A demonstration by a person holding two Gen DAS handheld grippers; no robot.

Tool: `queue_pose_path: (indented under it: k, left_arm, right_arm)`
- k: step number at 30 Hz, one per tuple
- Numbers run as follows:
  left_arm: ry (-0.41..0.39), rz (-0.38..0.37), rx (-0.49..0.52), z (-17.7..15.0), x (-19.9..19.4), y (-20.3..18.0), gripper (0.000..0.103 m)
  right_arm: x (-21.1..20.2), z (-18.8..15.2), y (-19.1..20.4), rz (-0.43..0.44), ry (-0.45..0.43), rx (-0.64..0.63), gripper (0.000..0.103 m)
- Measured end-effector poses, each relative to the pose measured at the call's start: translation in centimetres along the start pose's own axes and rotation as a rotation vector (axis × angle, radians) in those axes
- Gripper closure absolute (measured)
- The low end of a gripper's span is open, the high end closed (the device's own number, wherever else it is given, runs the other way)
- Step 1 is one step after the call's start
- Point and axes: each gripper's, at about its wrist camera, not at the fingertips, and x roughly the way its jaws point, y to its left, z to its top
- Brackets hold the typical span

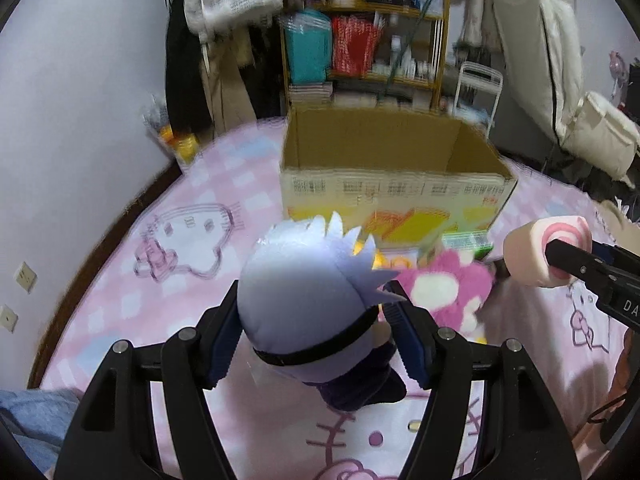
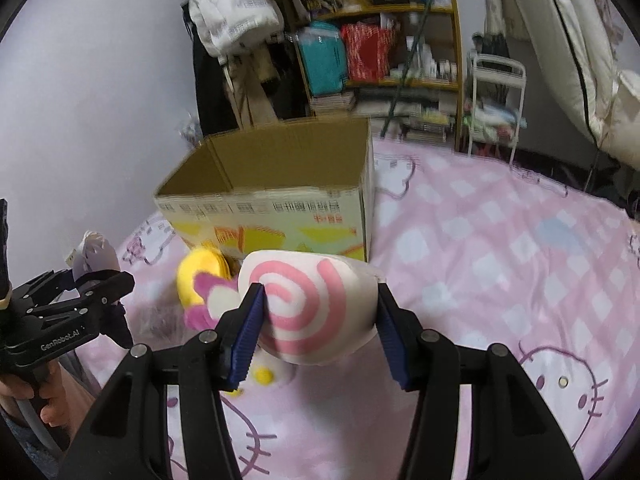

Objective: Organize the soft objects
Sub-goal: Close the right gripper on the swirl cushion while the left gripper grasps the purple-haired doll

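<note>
My left gripper (image 1: 310, 316) is shut on a plush doll with spiky pale-lilac hair (image 1: 308, 280), held above the pink bedspread; the doll also shows small in the right wrist view (image 2: 96, 258). My right gripper (image 2: 318, 312) is shut on a cream plush roll with a pink swirl (image 2: 308, 308), which also shows in the left wrist view (image 1: 544, 252). An open cardboard box (image 1: 392, 172) stands on the bed just beyond both grippers; it also shows in the right wrist view (image 2: 276, 200). A pink, white and yellow plush (image 1: 444, 292) lies in front of the box between the grippers.
The pink patterned bedspread (image 2: 500, 260) stretches right of the box. A wooden shelf (image 1: 368, 40) full of items, hanging clothes (image 1: 224, 0) and a white folding rack (image 2: 496, 104) stand behind the bed. The wall (image 1: 80, 100) runs along the left.
</note>
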Motion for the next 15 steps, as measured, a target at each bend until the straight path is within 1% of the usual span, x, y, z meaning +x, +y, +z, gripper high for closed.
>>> queue_pose_path:
  k: [3, 6, 10, 15]
  left_arm:
    - [-0.095, 0.028, 0.032, 0.6, -1.9, -0.5, 0.036]
    - [-0.184, 0.04, 0.039, 1.5, -4.0, -0.6, 0.036]
    - [-0.264, 0.063, 0.032, 3.1, -5.9, -0.3, 0.036]
    - [-0.328, 0.066, 0.046, 5.4, -7.1, -0.3, 0.036]
  right_arm:
    - [-1.7, 0.7, 0.5, 0.002, -0.085, -0.02, 0.046]
    - [-3.2, 1.6, 1.3, 0.009, -0.156, -0.039, 0.046]
    - [-4.6, 3.3, 2.1, 0.022, -0.223, -0.057, 0.046]
    - [-5.2, 5.3, 2.7, 0.031, -0.284, -0.074, 0.046]
